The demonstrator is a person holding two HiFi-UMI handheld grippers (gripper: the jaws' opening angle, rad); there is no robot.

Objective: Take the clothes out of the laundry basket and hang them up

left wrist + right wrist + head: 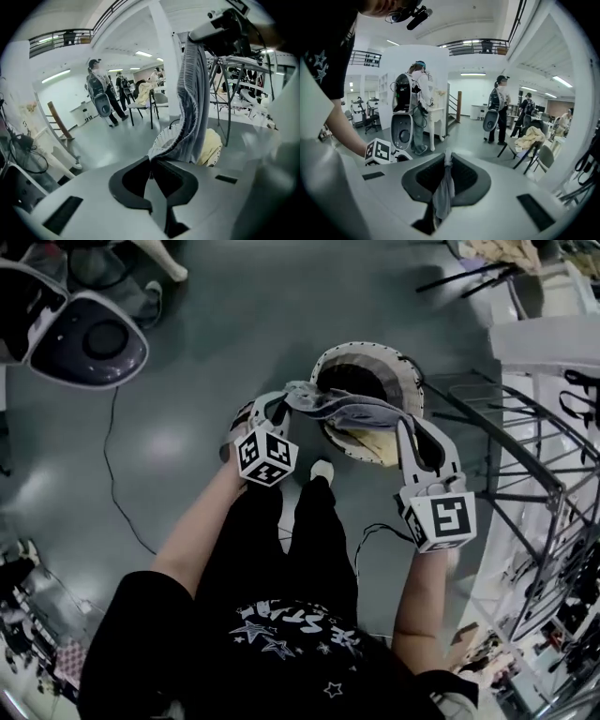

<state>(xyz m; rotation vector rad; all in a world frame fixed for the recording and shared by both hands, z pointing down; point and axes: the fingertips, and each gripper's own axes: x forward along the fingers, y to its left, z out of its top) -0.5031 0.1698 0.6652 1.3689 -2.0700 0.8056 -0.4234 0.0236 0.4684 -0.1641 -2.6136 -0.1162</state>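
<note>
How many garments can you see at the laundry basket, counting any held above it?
2. A grey garment is stretched between the left gripper and right gripper above the laundry basket; a pale yellow garment lies inside it. More may be hidden underneath.

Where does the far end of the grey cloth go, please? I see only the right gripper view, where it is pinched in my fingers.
Observer: The left gripper is shut on the other end, so the grey garment spans both grippers.
Operator: Thank you. Where is the laundry basket?
Observer: In the head view the laundry basket sits on the floor beneath the garment, with a pale yellow item inside.
Operator: Is there anywhere to hang it?
Observer: A dark wire drying rack stands just to the right of the right gripper.
</note>
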